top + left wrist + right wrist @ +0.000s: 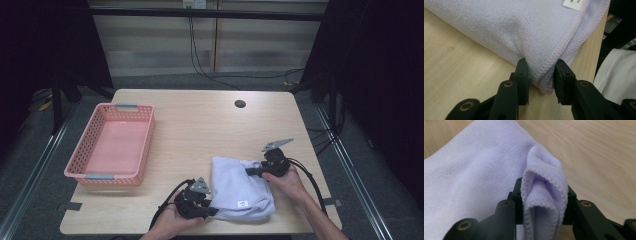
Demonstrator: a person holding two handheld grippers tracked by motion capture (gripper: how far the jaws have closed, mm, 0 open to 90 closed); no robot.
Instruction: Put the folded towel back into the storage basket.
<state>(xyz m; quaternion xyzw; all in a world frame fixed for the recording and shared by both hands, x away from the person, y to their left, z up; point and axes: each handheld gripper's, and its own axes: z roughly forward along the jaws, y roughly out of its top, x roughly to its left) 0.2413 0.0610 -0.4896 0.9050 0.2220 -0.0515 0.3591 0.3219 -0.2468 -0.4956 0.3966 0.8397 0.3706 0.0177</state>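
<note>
Over on the left side of the worktop (200,125) sits a pink basket (111,145) with perforated walls and grey handles at its two short ends, well apart from the work in hand. A small round hole (240,104) shows in the worktop near its far edge. Nothing lies between the basket and the cloth, and nothing crowds either tool apart from its own trailing cable.

Near the front right of the worktop lies a folded towel (241,187), pale lilac, soft and finely looped, with a stitched hem along its edges and a small white label (242,203) near the front edge. It rests flat in several layers, roughly square.

At the towel's front left corner, the left hand-held gripper (214,211) has its jaws narrowed onto the cloth: in the left gripper view the hemmed corner (544,75) is pinched between the two black pads, the layers bulging out in front of them. At the far right corner, the right hand-held gripper (248,171) has likewise clamped onto the towel; in the right gripper view a bunched fold of hem (545,202) stands up between its jaws, squeezed from both sides. A hand holds each tool from the near edge.
</note>
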